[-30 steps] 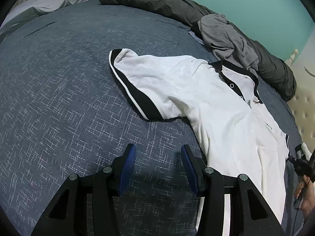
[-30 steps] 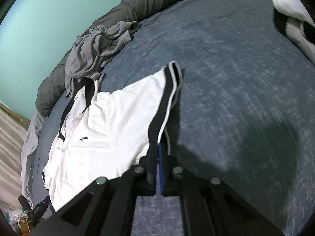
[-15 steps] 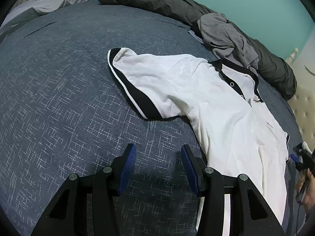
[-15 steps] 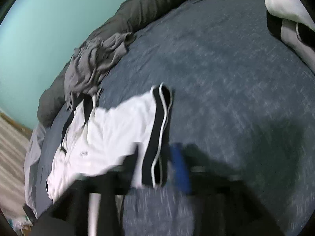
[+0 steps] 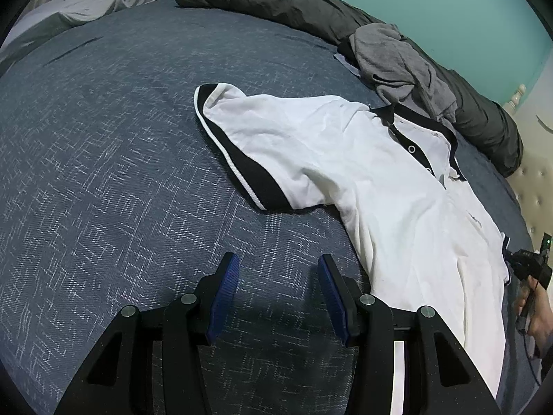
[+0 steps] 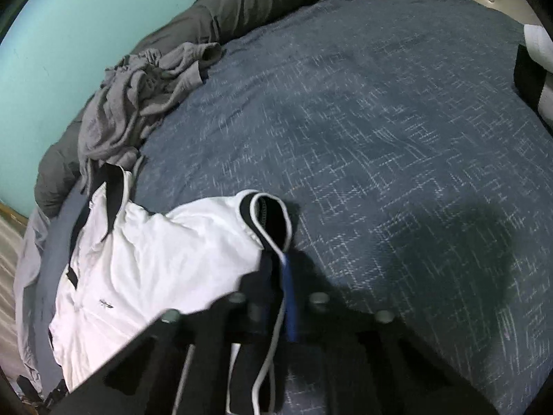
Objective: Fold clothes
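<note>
since a second ago the right gripper (image 6: 276, 287) has let go of the sleeve cuff and bitten again, and now its jaws are together on the black-and-white trim of that cuff (image 6: 268, 223), the fabric lifted into an open loop just beyond the pads. the shot is smeared with motion, so how deep the bite goes is hard to say, but cloth clearly runs between the blue pads.

over on the other side, the left gripper (image 5: 278, 297) hasn't budged: jaws standing apart, nothing between them, hovering over bare blue bedspread (image 5: 103, 173) just beside the shirt's side seam.

the white polo shirt (image 5: 380, 186) lies face up and spread out on the bedspread, collar (image 5: 425, 128) pointing toward the dark grey duvet roll (image 5: 311, 3) along the far edge. its other sleeve (image 5: 249, 145) is stretched out flat, away from the body of the shirt. no fold is in it yet, as far as i can see: placket open to view, both sleeves out.

next to the shirt's collar, a crumpled grey garment (image 5: 404, 58) sits against the duvet roll, not folded either. well apart from the shirt, at the edge of the right wrist view, there's a white-and-black item (image 6: 535, 69); whether it's a finished fold i can't tell.

so by my read we're early: one sleeve gripped, probably for the first fold inward, with the rest of this shirt and the grey piece to come.
</note>
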Tool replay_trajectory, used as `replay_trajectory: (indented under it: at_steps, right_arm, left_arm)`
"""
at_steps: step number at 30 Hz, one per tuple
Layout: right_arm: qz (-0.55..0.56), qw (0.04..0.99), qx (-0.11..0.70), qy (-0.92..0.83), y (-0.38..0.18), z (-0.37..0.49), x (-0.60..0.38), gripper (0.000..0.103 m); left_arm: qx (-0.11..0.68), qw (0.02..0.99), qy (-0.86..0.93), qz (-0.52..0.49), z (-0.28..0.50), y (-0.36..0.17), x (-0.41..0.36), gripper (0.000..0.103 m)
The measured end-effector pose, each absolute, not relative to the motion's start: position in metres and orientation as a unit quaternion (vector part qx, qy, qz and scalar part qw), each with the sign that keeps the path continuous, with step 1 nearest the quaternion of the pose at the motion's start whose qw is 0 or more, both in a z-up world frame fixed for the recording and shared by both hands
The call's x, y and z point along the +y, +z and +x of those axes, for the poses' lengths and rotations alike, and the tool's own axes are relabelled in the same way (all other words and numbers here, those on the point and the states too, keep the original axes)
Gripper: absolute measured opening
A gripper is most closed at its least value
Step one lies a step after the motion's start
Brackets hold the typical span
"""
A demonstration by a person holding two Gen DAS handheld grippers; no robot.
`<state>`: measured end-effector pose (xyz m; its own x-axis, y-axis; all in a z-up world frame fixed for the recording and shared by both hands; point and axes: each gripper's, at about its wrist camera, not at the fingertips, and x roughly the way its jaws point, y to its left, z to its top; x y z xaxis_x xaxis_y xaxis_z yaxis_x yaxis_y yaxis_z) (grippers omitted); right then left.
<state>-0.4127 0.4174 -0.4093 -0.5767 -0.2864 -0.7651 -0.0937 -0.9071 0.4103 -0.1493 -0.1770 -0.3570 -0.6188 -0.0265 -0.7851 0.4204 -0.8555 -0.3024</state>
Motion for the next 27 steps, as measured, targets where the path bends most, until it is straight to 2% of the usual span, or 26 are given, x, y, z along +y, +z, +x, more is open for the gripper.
replay_trajectory:
  at_steps: [8, 14, 22, 24, 27]
  right_arm:
    - [0.416, -0.005, -0.229, -0.88, -0.396, -0.409, 0.452, 0.002]
    - [0.439, -0.011, -0.213, -0.873, -0.402, -0.416, 0.45, 0.002]
    - [0.443, 0.016, -0.231, -0.866, -0.405, -0.415, 0.452, 0.003]
    - [0.444, 0.024, -0.238, -0.863, -0.405, -0.412, 0.452, 0.006]
    - [0.438, 0.03, -0.256, -0.861, -0.404, -0.404, 0.455, 0.03]
  left_arm:
    - [0.236, 0.13, -0.868, 0.417, -0.148, -0.357, -0.178, 0.052]
    - [0.236, 0.13, -0.868, 0.418, -0.149, -0.358, -0.18, 0.052]
    - [0.26, 0.129, -0.864, 0.41, -0.147, -0.359, -0.196, 0.052]
    - [0.274, 0.128, -0.863, 0.404, -0.148, -0.358, -0.204, 0.052]
    - [0.287, 0.13, -0.864, 0.393, -0.153, -0.356, -0.219, 0.052]
